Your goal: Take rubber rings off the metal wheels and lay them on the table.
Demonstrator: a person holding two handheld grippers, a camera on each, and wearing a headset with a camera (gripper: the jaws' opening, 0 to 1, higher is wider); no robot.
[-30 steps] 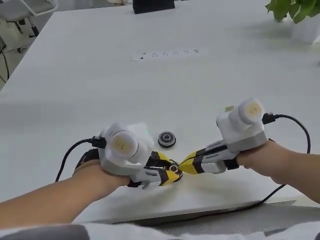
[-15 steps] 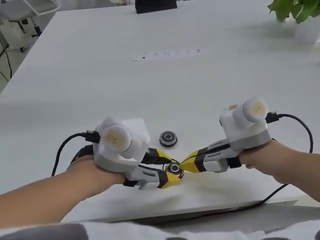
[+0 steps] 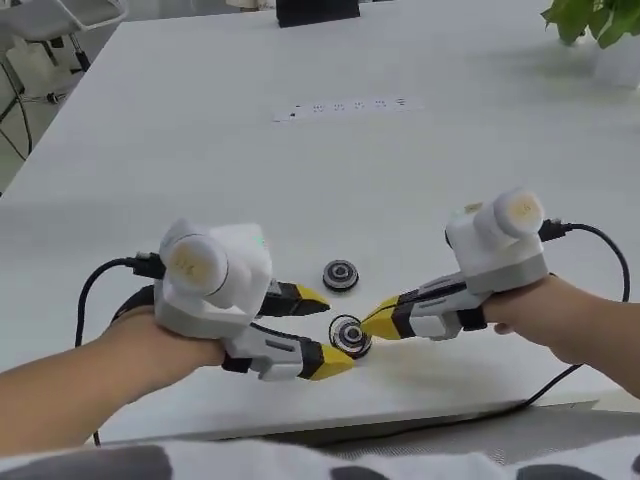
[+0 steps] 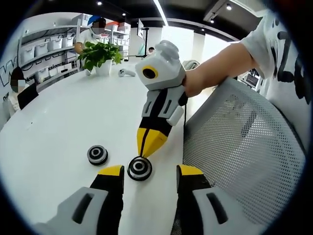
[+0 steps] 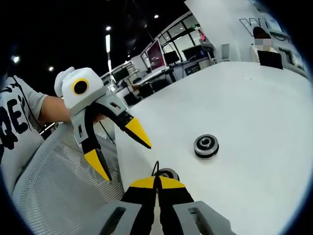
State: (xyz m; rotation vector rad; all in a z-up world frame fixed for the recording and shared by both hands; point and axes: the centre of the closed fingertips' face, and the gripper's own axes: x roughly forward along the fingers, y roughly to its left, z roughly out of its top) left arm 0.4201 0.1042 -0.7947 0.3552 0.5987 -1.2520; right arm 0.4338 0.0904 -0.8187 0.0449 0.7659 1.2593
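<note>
Two small metal wheels with black rubber rings are near the table's front edge. The far wheel (image 3: pixel 340 275) (image 4: pixel 98 154) (image 5: pixel 206 145) lies flat by itself. The near wheel (image 3: pixel 349 335) (image 4: pixel 139 168) (image 5: pixel 168 173) sits at the tip of my right gripper (image 3: pixel 368 322) (image 4: pixel 145 147) (image 5: pixel 156 182). That gripper's jaws are shut at the wheel's rim, and a thin black strip of ring shows between the tips. My left gripper (image 3: pixel 325 330) (image 4: pixel 150 172) (image 5: pixel 126 160) is open, one jaw on each side of the near wheel, not touching it.
A recessed socket strip (image 3: pixel 340 106) lies mid-table. A potted plant (image 3: pixel 590 20) stands at the far right and a black object (image 3: pixel 318 10) at the far edge. The table's front edge (image 3: pixel 330 425) is just below the grippers. A grey mesh chair (image 4: pixel 234 137) stands close behind it.
My left gripper has opened, let go of the near wheel and drawn back to the left. The right gripper stays shut at the wheel's rim.
</note>
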